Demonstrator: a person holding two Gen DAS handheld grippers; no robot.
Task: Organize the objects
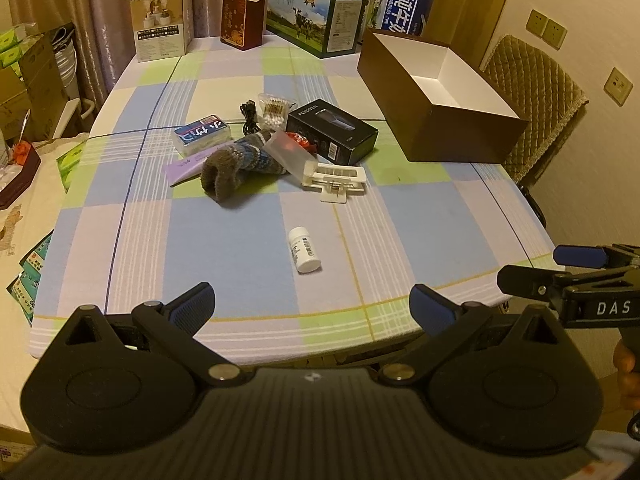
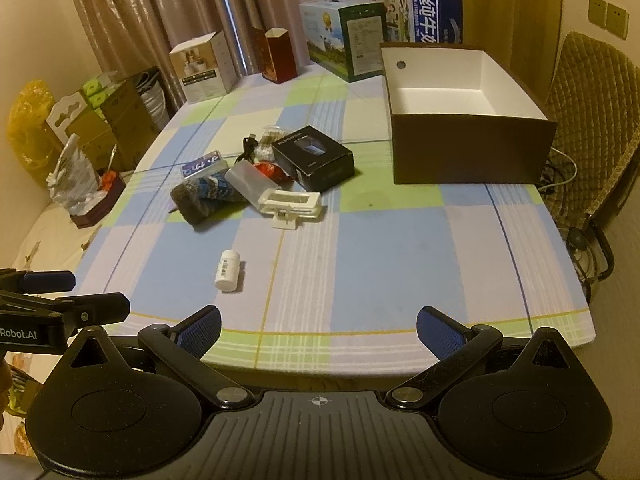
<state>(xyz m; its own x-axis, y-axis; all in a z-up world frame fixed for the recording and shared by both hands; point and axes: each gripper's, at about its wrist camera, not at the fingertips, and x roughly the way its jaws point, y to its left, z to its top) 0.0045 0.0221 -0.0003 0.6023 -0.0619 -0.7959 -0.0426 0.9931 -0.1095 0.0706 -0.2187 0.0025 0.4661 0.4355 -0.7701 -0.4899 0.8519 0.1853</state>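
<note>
Both my tongs, left gripper (image 1: 312,300) and right gripper (image 2: 319,326), gape empty | clutter (image 1: 256,152) heaped beside brown box (image 1: 460,136), presumably its destination | bottle (image 1: 305,249) nearest.

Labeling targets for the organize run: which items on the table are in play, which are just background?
In play:
white pill bottle
knitted sock
black Flyco box
white clip
clear plastic case
cotton swabs
black cable
open brown box

Background:
milk cartons
red box
chair
</note>
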